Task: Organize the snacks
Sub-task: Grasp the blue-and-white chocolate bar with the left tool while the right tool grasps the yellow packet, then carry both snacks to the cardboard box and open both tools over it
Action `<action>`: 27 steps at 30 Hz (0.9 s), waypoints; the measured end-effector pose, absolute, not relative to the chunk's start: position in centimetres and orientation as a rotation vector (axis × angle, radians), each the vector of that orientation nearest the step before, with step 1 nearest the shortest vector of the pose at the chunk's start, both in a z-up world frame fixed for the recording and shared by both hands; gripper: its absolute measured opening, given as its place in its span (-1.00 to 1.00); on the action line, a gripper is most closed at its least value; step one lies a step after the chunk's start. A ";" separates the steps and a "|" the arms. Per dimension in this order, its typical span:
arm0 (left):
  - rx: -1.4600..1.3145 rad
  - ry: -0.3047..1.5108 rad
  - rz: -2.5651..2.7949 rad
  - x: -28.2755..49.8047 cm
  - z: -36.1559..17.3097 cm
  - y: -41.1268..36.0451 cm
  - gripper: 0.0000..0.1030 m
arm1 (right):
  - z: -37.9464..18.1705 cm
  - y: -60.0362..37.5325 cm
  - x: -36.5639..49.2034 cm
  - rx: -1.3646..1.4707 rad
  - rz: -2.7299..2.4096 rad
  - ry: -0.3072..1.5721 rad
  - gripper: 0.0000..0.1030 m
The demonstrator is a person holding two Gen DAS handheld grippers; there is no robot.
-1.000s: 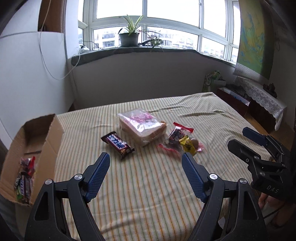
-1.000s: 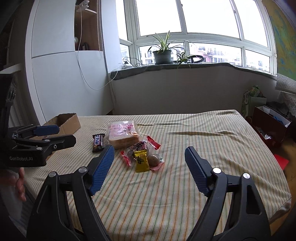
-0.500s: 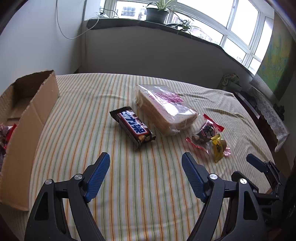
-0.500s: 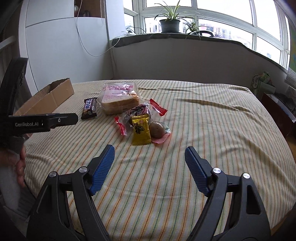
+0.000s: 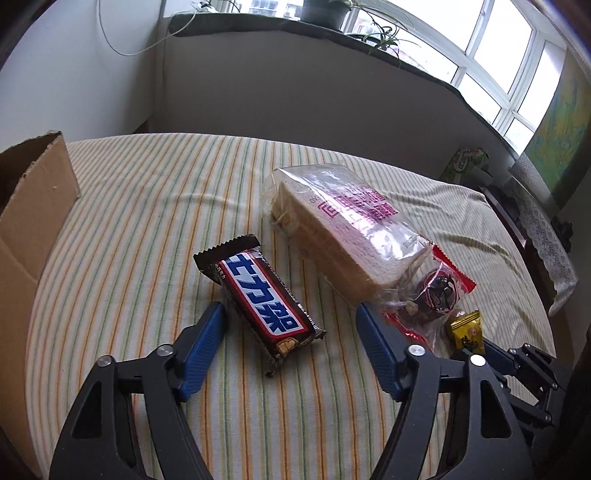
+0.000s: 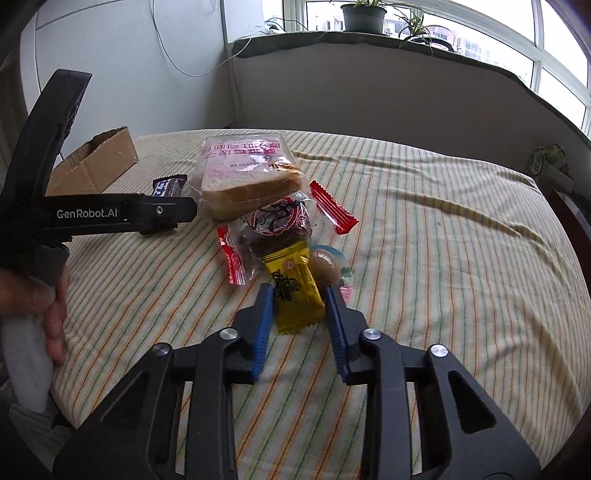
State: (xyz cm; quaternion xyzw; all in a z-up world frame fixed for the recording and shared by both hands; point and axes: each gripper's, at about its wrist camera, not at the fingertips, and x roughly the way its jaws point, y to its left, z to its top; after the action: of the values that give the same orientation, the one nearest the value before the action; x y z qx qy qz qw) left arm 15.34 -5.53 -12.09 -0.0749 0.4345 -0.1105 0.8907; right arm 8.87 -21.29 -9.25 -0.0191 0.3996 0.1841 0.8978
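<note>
A brown chocolate bar [image 5: 266, 299] with a blue and white label lies on the striped bed sheet [image 5: 147, 206]. It sits between the closing jaws of my left gripper [image 5: 290, 308], and the pads stand clear of it. My right gripper [image 6: 298, 290] is closing on a yellow packet [image 6: 295, 291], its blue pads meeting the packet's side edges. Behind the packet lie a clear wrapper with red ends [image 6: 280, 229], a round sweet [image 6: 327, 266] and a bag of sliced bread [image 6: 243, 173]. The open cardboard box [image 5: 29, 206] stands at the left.
A person's hand [image 6: 51, 306] holds the left gripper's handle at the bed's near left edge. A low wall with a windowsill and a potted plant [image 6: 364, 16] runs behind the bed. Furniture with a lace cloth [image 5: 543, 236] stands to the right.
Both grippers have come down and forward to the snacks. The left jaws have narrowed around the chocolate bar. The right jaws have closed from wide open onto the yellow packet.
</note>
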 end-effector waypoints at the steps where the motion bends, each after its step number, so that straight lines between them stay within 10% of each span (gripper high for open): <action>1: -0.157 0.894 -0.227 15.3 -12.2 -5.4 -0.12 | -9.3 -21.4 8.9 -0.028 0.388 0.830 -0.71; 27: -0.212 0.759 -0.377 10.4 -9.1 -4.3 -0.44 | -8.4 -25.0 5.6 0.152 0.363 0.708 -0.80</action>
State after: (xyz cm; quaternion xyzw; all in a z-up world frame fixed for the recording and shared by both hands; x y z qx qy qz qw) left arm 10.43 -4.33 -9.06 -0.1026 0.3675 -0.1828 0.9061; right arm 5.61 -24.98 -8.43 0.0739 0.3442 0.1764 0.9192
